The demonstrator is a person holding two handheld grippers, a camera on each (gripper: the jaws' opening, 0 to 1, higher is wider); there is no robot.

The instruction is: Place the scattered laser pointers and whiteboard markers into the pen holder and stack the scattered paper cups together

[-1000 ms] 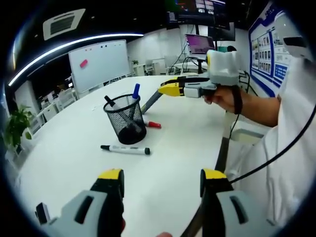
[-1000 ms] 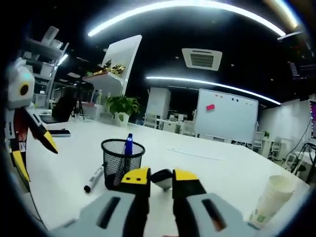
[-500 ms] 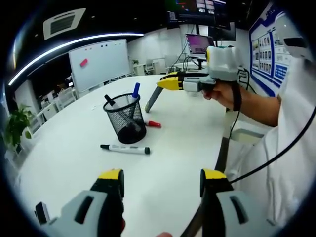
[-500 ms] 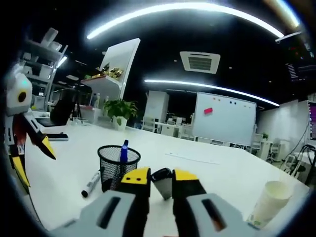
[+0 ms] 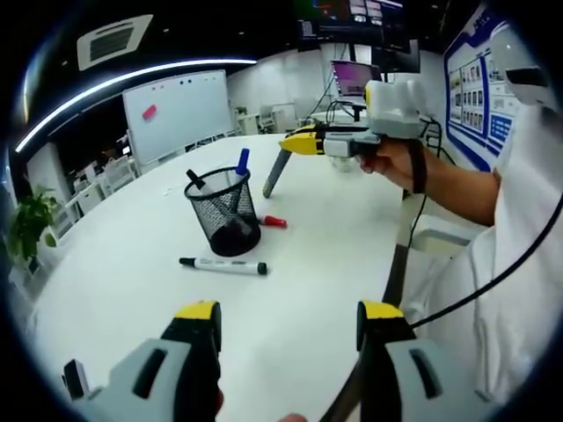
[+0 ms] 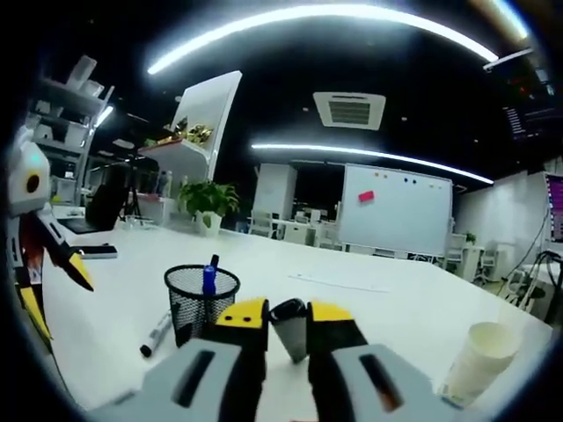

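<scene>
My right claw was clamped on a grey marker, held in the air over the tabletop, its body hanging slantwise near the mesh pen holder. My left claw gaped wide, holding nothing. That slant could catch the rim and tip the holder (already holding 2 pens). Another marker lay beside it.

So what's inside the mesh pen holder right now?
The mesh pen holder holds a blue-capped marker and a black-capped marker, both sticking above the rim. A dark shape sits at the bottom; the mesh obscures what it is.
</scene>
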